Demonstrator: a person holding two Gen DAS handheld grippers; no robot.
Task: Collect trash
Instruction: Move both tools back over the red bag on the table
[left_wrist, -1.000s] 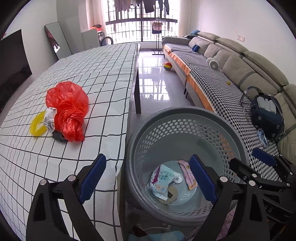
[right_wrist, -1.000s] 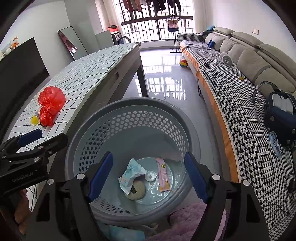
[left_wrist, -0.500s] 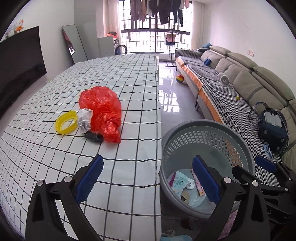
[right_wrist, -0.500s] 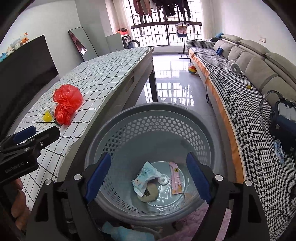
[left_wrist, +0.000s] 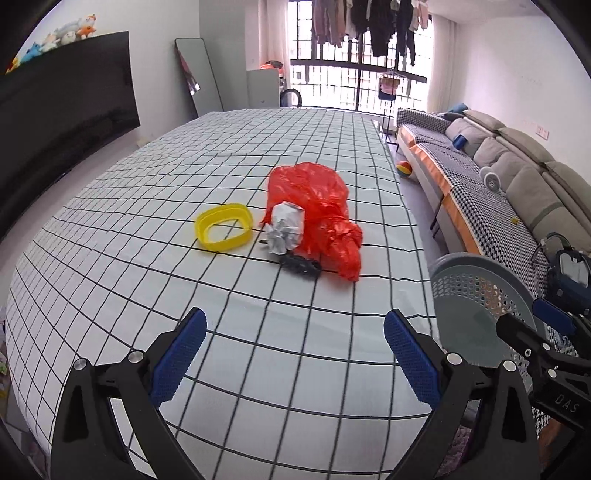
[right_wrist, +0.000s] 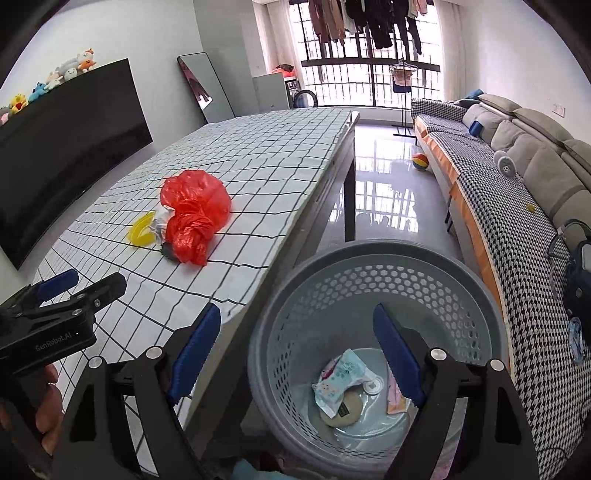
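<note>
Two grippers hang with jaws spread and empty: left gripper (left_wrist: 293, 343) over bare checked cloth at the bench (left_wrist: 110, 288) near edge, right gripper (right_wrist: 295, 349) above the grey basket (right_wrist: 369, 254) beside that edge. Red bag (left_wrist: 317, 218), yellow ring (left_wrist: 224, 232), crumpled wrapper (left_wrist: 285, 230) cluster mid-frame, open cloth all round.

White walls, a glossy tiled floor (right_wrist: 384, 184), a grey sofa (left_wrist: 517, 173) along the right, a barred window (left_wrist: 354, 66) hung with laundry, bright daylight
</note>
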